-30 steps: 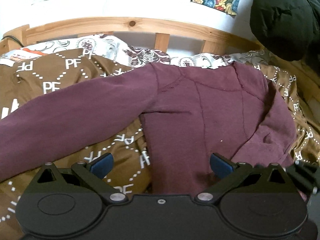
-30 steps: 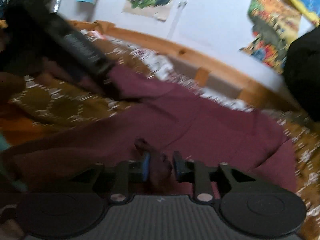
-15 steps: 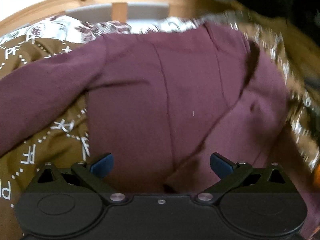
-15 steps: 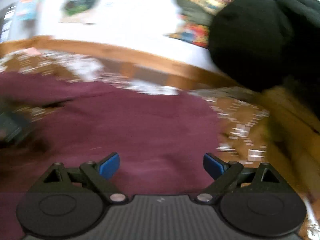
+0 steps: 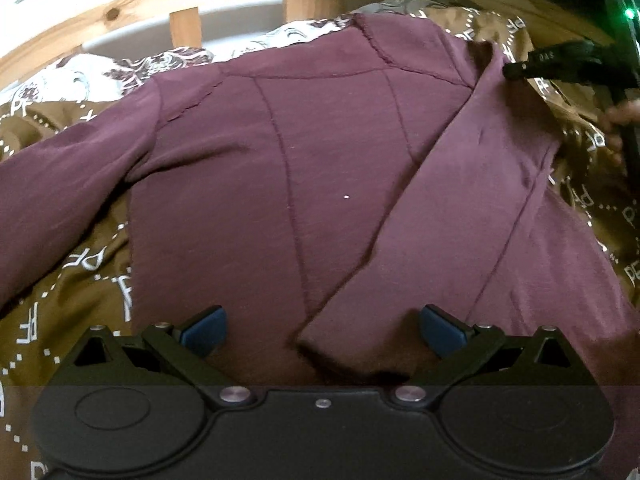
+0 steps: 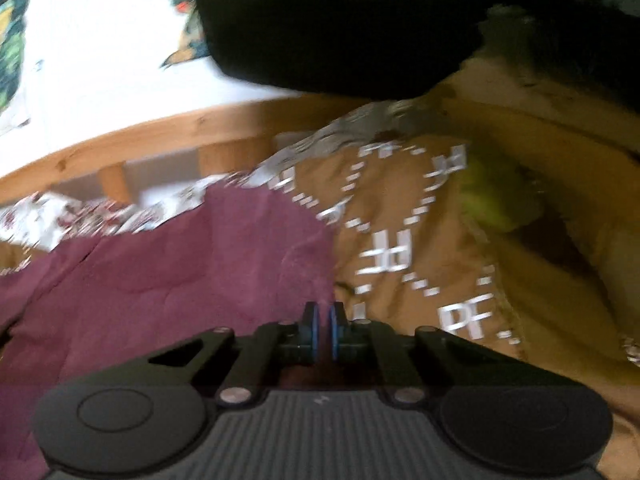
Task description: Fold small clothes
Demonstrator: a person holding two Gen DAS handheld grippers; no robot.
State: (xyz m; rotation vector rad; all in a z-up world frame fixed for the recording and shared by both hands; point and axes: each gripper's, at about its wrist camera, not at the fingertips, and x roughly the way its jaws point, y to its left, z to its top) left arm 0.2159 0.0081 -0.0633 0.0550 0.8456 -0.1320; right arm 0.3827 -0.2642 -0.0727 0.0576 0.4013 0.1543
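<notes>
We see a maroon shirt [image 5: 280,168] lying flat on the brown bedspread [image 5: 80,280]. Its right sleeve [image 5: 452,208] now lies folded across the body. Our right tongs [image 6: 323,330], open a moment ago, have closed at the shirt's edge; whether they pinch cloth is unclear. Left tongs [image 5: 322,330] hover apart.

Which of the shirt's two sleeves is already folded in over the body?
The sleeve on the right of the left wrist view: it lies diagonally across the maroon shirt. The other sleeve stretches out sideways over the brown blanket.
</notes>
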